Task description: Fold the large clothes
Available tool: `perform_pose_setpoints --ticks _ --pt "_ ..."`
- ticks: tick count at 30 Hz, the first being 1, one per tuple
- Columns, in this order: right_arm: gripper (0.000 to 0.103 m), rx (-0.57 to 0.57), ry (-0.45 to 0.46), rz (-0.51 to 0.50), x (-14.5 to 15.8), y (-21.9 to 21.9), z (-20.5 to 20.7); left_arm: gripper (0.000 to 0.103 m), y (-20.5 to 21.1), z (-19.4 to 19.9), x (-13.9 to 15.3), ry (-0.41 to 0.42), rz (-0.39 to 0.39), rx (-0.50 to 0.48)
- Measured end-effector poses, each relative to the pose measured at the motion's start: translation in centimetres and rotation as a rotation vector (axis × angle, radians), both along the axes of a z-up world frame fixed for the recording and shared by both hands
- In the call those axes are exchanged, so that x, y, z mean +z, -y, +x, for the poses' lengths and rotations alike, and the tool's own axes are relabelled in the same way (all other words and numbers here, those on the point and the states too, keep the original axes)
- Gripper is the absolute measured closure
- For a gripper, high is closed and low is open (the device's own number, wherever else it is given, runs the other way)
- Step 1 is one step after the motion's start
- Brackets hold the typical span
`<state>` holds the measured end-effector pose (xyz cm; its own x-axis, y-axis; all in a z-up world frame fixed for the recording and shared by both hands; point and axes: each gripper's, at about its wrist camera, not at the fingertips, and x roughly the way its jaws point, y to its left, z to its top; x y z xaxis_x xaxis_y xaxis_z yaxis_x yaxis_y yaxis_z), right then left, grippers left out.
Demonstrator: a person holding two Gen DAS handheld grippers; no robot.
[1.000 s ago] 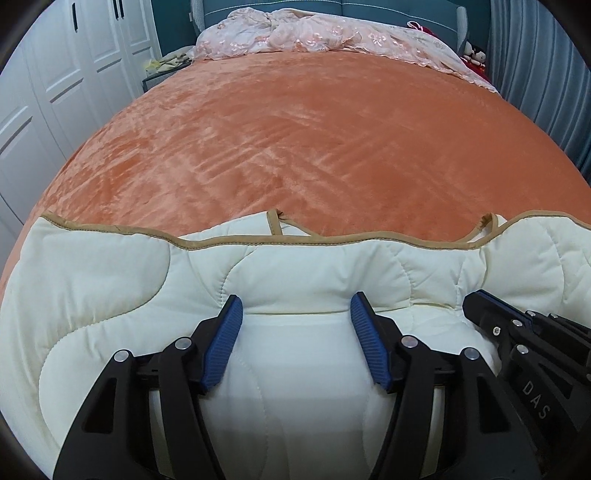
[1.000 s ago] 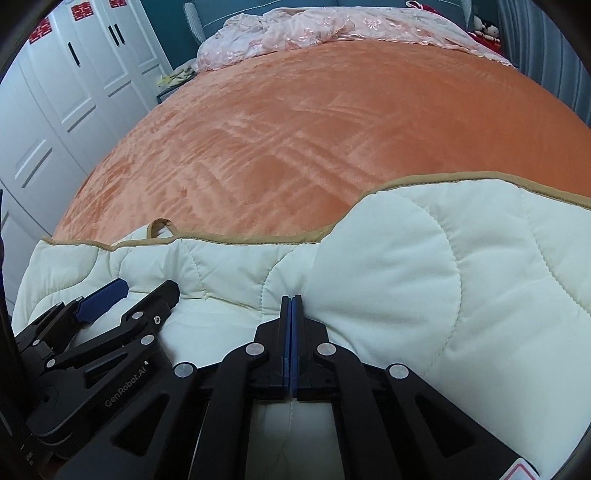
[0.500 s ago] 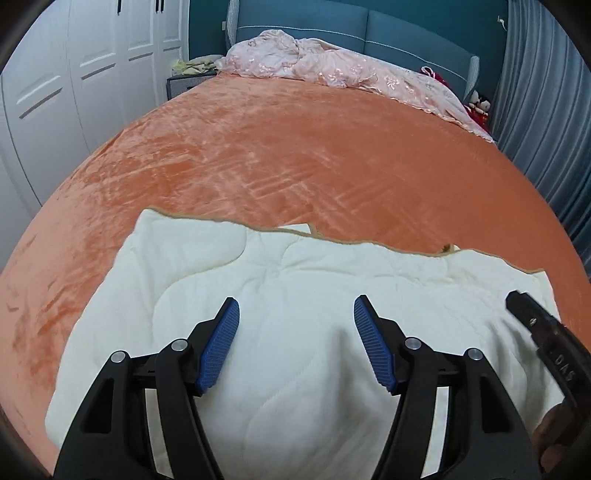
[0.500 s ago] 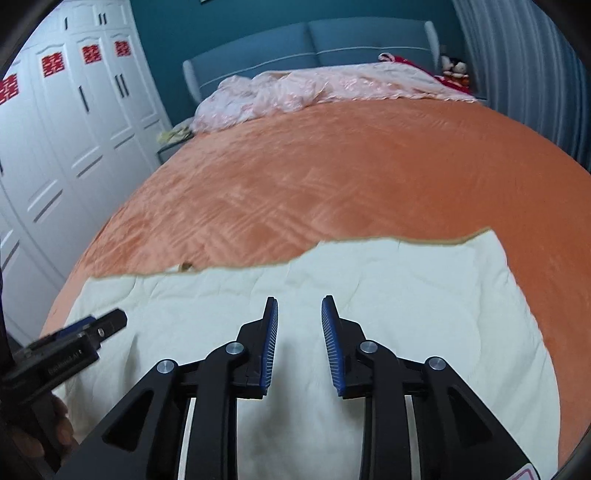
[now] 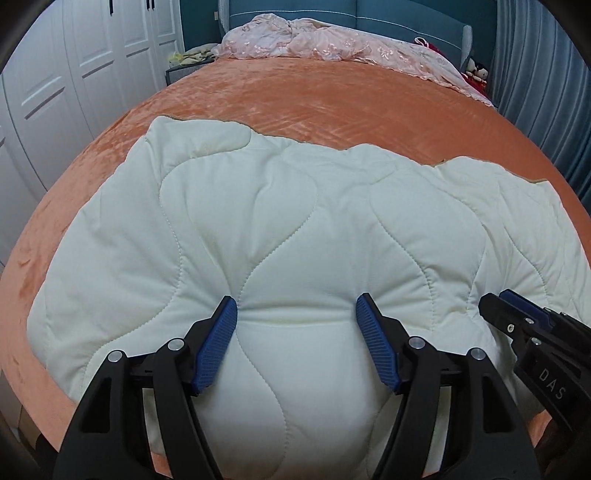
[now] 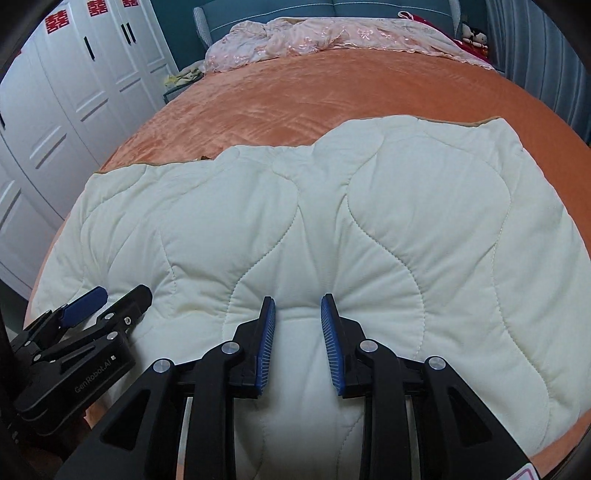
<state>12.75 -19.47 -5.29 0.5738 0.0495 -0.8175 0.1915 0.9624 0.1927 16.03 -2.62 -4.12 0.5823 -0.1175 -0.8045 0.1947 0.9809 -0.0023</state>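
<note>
A cream quilted cover with tan edging [image 5: 295,221] lies folded on the orange bedspread [image 5: 332,107], near the bed's front edge; it also shows in the right wrist view [image 6: 369,221]. My left gripper [image 5: 297,310] is open, its blue pads pressed down on the quilt's near part with a bulge of fabric between them. My right gripper [image 6: 297,308] is open a little, its pads also pressing the near part of the quilt. Each gripper shows at the side of the other's view, the right one [image 5: 517,314] and the left one [image 6: 107,299].
A pink lace cover [image 5: 332,48] is bunched at the bed's head by a blue headboard [image 5: 369,11]. White wardrobe doors [image 6: 74,92] stand on the left, blue curtains [image 5: 554,74] on the right. A nightstand [image 5: 184,68] sits at the far left.
The right gripper opened and let go of the quilt. Both grippers rose and drew back, then came down onto the near part of the folded quilt.
</note>
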Motion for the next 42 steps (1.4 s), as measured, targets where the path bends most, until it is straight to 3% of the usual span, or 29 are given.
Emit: perform_pose_setpoints --ticks 8,19,24,26,28,33,37,42 --pt "0.075 -0.008 0.063 -0.136 -1.0 -1.6 -0.3 0.032 1.1 -0.8 -1.3 0.080 0.053 0.009" --pt "0.075 -0.017 0.117 -0.153 -1.3 -1.5 -0.9 0.030 1.5 -1.2 -1.7 0.122 0.068 0.013" --pt "0.074 -0.012 0.088 -0.144 -0.9 -1.4 -0.6 0.030 1.2 -1.0 -1.2 0.101 0.055 0.003" --pt "0.071 -0.016 0.056 -0.110 0.1 -1.1 -0.5 0.030 0.4 -1.1 -0.1 0.064 0.010 -0.003" --pt "0.061 -0.028 0.042 -0.058 1.2 -1.0 -0.7 0.030 -1.0 -1.6 1.1 0.037 -0.065 0.009" --pt "0.060 0.010 0.070 0.011 3.4 -2.8 -2.8 0.018 -7.7 -4.0 3.4 0.009 -0.231 0.165" --pt "0.060 0.062 0.058 0.052 3.9 -5.1 -4.0 0.017 -14.0 -5.0 2.8 -0.056 -0.349 0.318" --pt "0.062 0.117 0.027 0.030 3.7 -8.0 -4.5 0.017 -18.4 -5.5 1.2 -0.112 -0.403 0.407"
